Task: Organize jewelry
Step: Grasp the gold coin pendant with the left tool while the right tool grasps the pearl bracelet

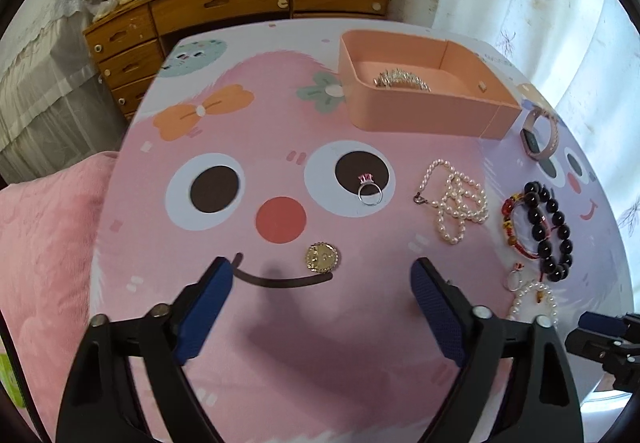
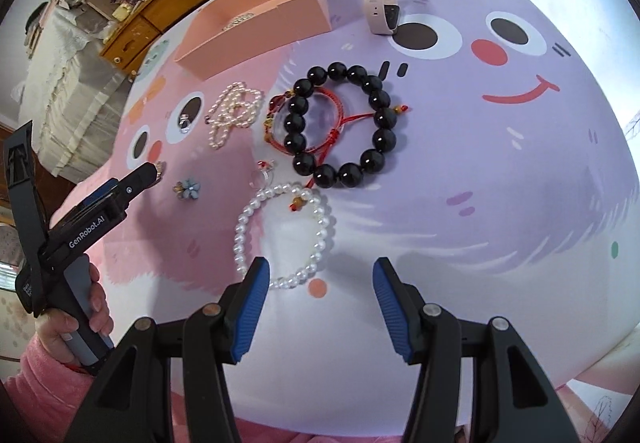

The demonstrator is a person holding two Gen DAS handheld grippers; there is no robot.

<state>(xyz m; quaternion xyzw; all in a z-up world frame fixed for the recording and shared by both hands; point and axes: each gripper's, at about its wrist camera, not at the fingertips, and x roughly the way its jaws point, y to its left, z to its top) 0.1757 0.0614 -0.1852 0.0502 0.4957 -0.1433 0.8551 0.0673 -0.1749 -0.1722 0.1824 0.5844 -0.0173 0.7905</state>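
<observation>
My left gripper (image 1: 322, 275) is open and empty, just short of a gold round brooch (image 1: 323, 258) on the cartoon table mat. Beyond it lie a silver ring with a pink stone (image 1: 369, 190) and a pearl necklace (image 1: 456, 201). A peach box (image 1: 424, 111) holds a sparkly silver piece (image 1: 402, 80). My right gripper (image 2: 320, 275) is open and empty, just short of a white pearl bracelet (image 2: 286, 233). A black bead bracelet (image 2: 344, 123), a red cord bracelet (image 2: 320, 119), a small clear ring (image 2: 262, 175) and a blue flower brooch (image 2: 188, 189) lie nearby.
A pink smartwatch (image 2: 382, 9) lies beside the box (image 2: 256, 31). A wooden dresser (image 1: 240, 9) stands behind the table. A pink cushion (image 1: 44, 243) is at the left edge. The left gripper tool (image 2: 100, 203) shows in the right wrist view.
</observation>
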